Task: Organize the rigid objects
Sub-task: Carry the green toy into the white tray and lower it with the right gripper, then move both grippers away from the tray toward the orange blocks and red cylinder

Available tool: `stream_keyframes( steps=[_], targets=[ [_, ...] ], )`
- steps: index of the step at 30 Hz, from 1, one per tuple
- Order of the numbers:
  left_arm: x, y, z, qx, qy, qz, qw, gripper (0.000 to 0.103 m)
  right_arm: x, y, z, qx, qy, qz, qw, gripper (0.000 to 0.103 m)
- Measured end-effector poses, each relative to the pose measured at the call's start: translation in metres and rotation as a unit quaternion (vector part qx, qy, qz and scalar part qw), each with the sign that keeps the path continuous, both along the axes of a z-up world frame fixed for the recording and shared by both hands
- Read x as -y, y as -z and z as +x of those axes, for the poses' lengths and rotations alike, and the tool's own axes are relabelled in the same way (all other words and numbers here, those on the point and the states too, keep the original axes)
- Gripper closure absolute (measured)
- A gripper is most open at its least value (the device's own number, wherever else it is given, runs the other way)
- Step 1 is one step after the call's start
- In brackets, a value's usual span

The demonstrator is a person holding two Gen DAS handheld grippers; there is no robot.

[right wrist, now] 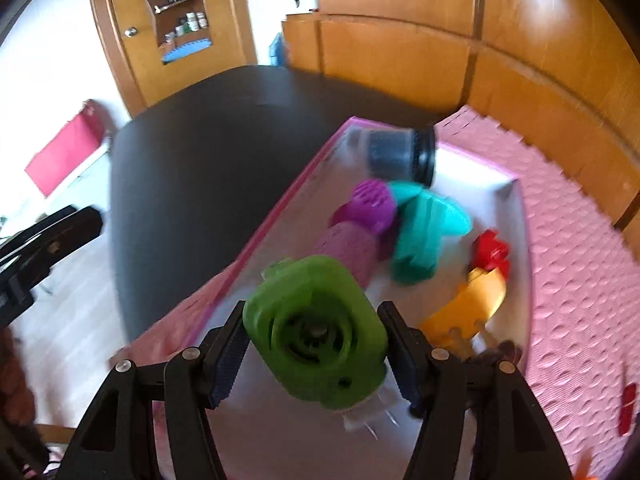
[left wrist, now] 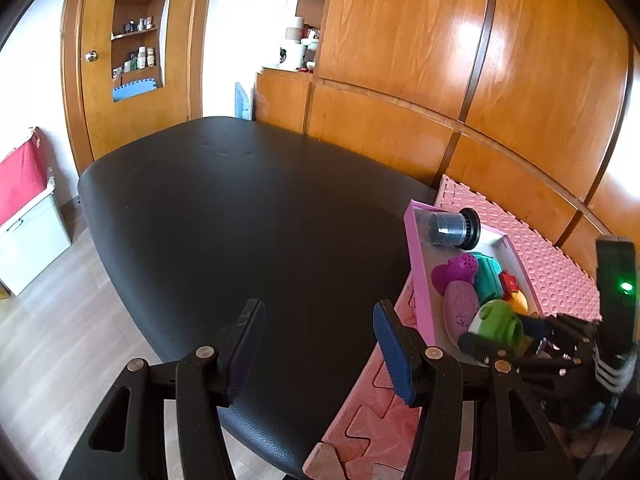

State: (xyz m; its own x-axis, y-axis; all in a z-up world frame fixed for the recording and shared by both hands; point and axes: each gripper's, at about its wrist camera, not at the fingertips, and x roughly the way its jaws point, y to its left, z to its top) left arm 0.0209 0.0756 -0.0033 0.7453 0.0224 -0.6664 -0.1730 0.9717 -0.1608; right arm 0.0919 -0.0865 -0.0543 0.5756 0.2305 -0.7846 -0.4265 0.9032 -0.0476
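Note:
My right gripper [right wrist: 314, 344] is shut on a green plastic part [right wrist: 316, 332] and holds it over the near end of a pink tray [right wrist: 256, 248]. The tray holds a dark cylinder with a black cap [right wrist: 396, 158], a purple piece [right wrist: 370, 204], a teal piece [right wrist: 424, 232], a red piece [right wrist: 492, 252], a yellow piece [right wrist: 468, 308] and a pink oval piece [right wrist: 352, 248]. My left gripper [left wrist: 316, 344] is open and empty above the black table [left wrist: 240, 220], left of the tray [left wrist: 418, 272]. The right gripper with the green part [left wrist: 498, 322] shows in the left wrist view.
The tray lies on pink foam mats [right wrist: 580, 260] at the table's right side. Wooden cabinets [left wrist: 460, 60] stand close behind. A red and white bin [left wrist: 24, 220] is on the floor to the left. A shelf unit [left wrist: 138, 28] stands at the back.

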Motion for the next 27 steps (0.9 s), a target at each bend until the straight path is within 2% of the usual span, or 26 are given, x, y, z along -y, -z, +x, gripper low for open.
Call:
stream_keyframes(
  steps=[3, 6, 15, 27],
  targets=[
    [0.004, 0.000, 0.000, 0.001, 0.005, 0.002, 1.0000, 0.046, 0.005, -0.001, 0.001, 0.006, 0.001, -0.005, 1.000, 0.038],
    [0.006, -0.001, -0.001, 0.001, 0.007, 0.002, 1.0000, 0.046, 0.012, -0.003, -0.002, 0.004, -0.002, 0.011, 1.000, 0.030],
    [0.018, -0.006, -0.003, 0.006, 0.019, 0.013, 0.9997, 0.046, 0.022, -0.016, -0.009, 0.015, 0.013, 0.050, 0.999, 0.030],
    [0.037, -0.017, -0.011, 0.023, 0.046, 0.025, 0.9984, 0.046, 0.050, -0.052, -0.039, 0.066, 0.049, 0.101, 0.991, 0.030]
  ],
)
